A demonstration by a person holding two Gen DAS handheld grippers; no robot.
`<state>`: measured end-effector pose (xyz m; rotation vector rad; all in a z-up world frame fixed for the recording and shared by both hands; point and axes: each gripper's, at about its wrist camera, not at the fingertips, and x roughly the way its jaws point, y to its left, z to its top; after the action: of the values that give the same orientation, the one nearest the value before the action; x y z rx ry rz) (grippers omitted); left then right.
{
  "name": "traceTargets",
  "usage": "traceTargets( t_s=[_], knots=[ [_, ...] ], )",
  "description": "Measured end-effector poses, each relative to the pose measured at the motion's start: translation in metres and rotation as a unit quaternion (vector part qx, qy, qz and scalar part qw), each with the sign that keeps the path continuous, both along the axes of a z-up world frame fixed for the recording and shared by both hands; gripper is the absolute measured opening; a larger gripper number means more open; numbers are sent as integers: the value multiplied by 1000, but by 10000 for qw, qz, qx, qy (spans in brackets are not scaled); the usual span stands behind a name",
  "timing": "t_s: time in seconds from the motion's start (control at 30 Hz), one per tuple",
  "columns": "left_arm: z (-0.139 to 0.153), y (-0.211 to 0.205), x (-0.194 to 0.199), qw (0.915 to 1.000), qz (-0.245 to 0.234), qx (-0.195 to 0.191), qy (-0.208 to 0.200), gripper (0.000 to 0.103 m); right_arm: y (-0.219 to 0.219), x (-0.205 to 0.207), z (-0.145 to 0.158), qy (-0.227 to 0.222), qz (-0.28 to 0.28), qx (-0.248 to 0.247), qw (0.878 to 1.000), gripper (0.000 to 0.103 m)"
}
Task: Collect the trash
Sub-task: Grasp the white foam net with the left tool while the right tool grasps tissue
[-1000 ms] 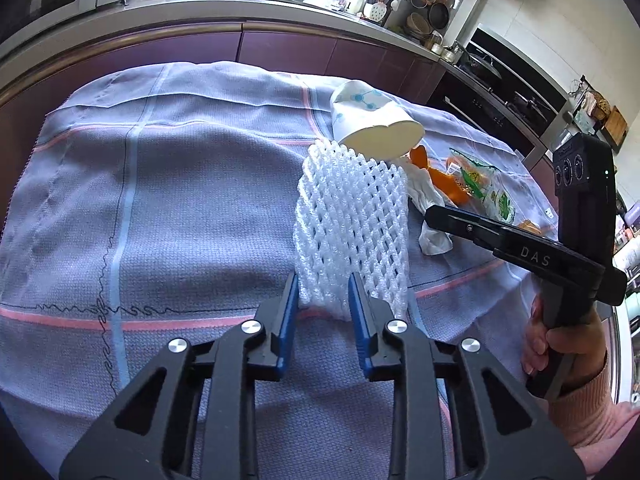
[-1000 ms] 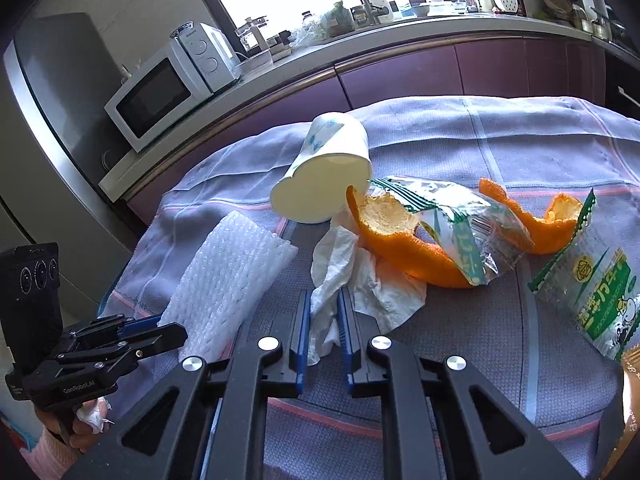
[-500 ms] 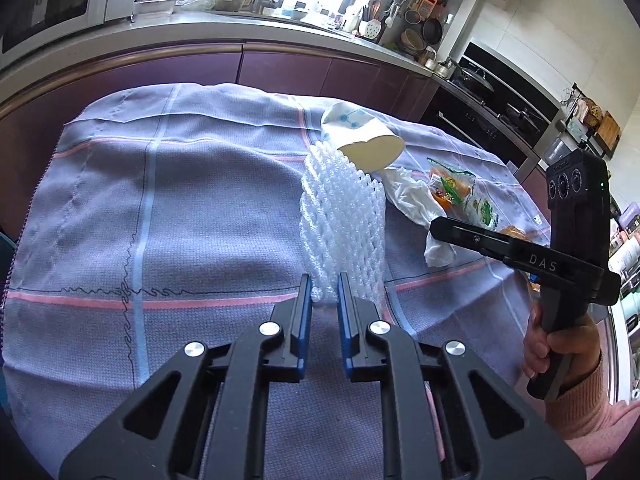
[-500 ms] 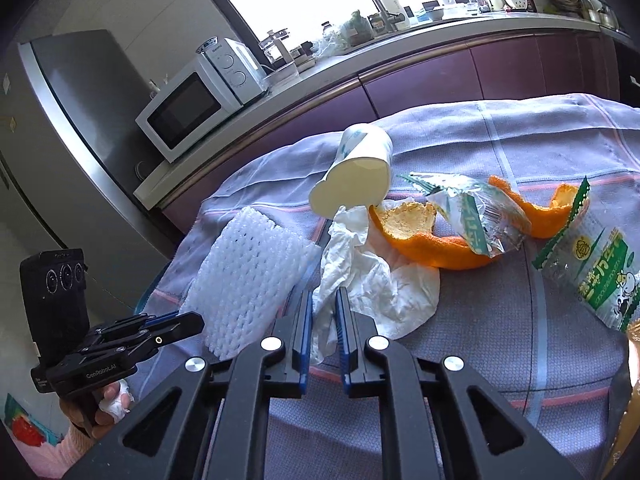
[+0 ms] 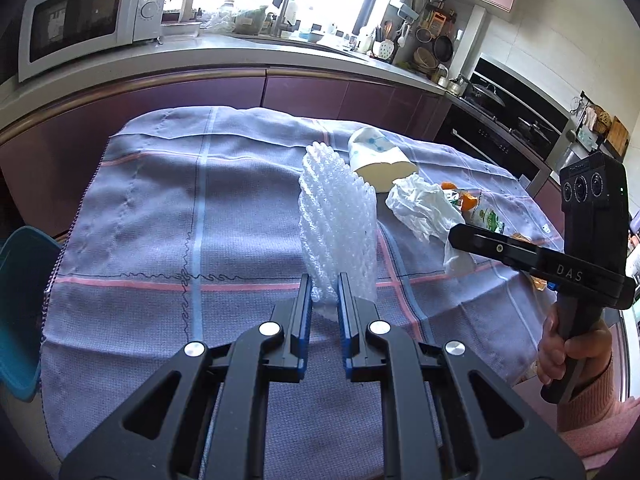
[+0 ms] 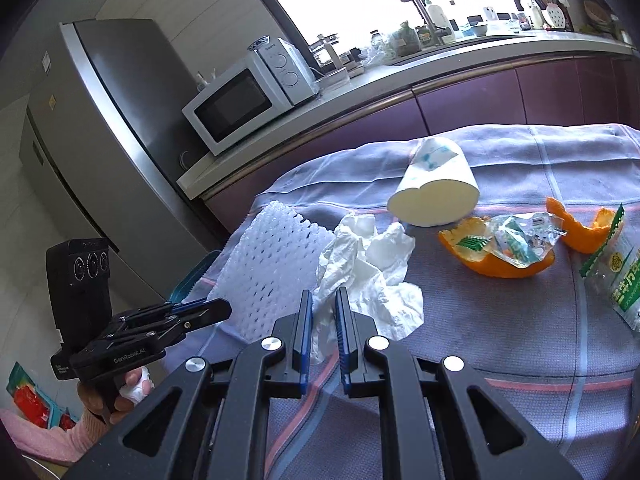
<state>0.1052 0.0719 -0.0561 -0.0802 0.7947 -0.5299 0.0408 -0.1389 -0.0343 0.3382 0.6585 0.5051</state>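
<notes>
The left gripper (image 5: 324,300) holds the white foam fruit net (image 5: 338,224) by its near edge. The jaws are closed on that edge, and the net stands up on edge from them, above the checked cloth (image 5: 160,208) that covers the desk. An edge grip suits this item: the mesh is soft and compresses between the pads, so a narrow pinch is judged sufficient to carry it.

The right gripper (image 6: 323,308) holds the crumpled white tissue (image 6: 372,272) in the same manner. Its jaws are closed on a lower fold, and the rest of the tissue bunches loosely in front of them. In the left wrist view the tissue hangs from the tip of that gripper.

Each hand carries one light item, which allows two pieces to be disposed of in one pass.

Remaining trash lies on the cloth, to the right of the tissue:
- a paper cup (image 6: 434,196), on its side, mouth toward the camera;
- two pieces of orange peel (image 6: 500,264), with a crumpled clear wrapper (image 6: 520,240) resting in the nearer piece;
- a green-printed plastic bag (image 6: 620,276) at the right edge.

A teal container (image 5: 20,300) shows at the left edge of the desk, partly cut off. It is judged the likely receptacle, though its opening is not visible.
</notes>
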Motion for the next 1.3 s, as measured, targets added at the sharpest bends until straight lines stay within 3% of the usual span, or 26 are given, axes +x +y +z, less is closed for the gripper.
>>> traceTargets(
  t_s=[0.63,1.3],
  knots=[
    [16,35,-21,9992,280,-47,-273,13,41,-1,20,-347,469,-171,9982,10],
    [39,98,-41,9941,969,-100,-479,13,98,9,34,-536,1073,-297,9923,10]
  ],
)
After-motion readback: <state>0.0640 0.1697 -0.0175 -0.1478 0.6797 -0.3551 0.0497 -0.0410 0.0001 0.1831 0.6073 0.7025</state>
